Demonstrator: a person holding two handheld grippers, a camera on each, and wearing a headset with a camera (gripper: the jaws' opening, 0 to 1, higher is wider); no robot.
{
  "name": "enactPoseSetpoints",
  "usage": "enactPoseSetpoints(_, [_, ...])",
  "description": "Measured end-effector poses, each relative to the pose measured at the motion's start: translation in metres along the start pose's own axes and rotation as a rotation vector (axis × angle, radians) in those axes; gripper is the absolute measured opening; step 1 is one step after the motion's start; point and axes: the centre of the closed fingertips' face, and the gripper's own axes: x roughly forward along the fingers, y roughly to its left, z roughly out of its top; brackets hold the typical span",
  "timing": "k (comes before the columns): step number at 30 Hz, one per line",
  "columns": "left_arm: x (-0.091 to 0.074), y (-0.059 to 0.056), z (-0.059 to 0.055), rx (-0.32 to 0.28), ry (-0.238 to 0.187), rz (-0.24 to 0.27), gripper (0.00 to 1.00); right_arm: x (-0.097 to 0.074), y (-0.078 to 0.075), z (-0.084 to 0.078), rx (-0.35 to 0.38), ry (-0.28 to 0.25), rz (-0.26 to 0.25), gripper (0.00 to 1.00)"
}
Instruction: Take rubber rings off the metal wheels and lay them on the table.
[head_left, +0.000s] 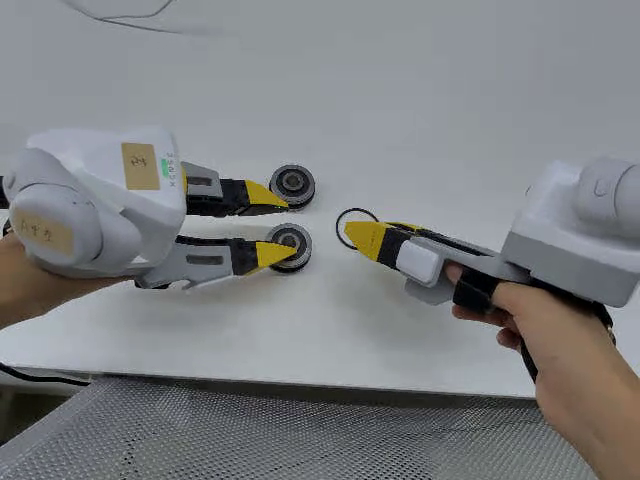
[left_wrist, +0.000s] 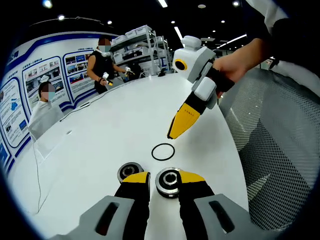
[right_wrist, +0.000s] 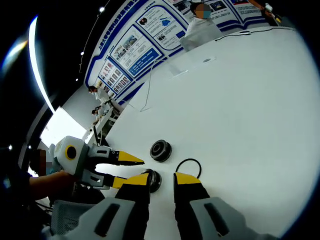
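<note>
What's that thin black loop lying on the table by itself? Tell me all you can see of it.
The rubber ring is a thin, plain black loop, nearly round, and looks like rubber. It lies flat on the white table, apart from both metal wheels, just beyond the right gripper and its yellow tips. Whether they touch is unclear.

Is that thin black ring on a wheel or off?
Off. The rubber ring lies flat on the table, by itself, touching neither the nearer wheel nor the farther wheel.
</note>
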Motion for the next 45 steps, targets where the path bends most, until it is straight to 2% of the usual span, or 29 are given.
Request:
enactPoseSetpoints(7, [0.001, -0.003, -0.006, -0.001, 0.015, -0.016, 0.21, 0.003, 0.001, -0.004, 0.001, 0.015, 0.007, 0.19])
enactPoseSetpoints(22, [0.002, -0.008, -0.005, -0.019, 0.006, -0.031, 0.18, 0.006, 0.008, -0.008, 0.009, 0.022, 0.033, 0.19])
enactPoseSetpoints(38, [0.002, -0.008, -0.008, -0.025, 0.030, -0.046, 0.16, 0.007, 0.015, -0.009, 0.018, 0.018, 0.058, 0.19])
enactPoseSetpoints(45, [0.002, -0.008, -0.009, -0.054, 0.030, -0.052, 0.17, 0.008, 0.018, -0.010, 0.021, 0.019, 0.069, 0.19])
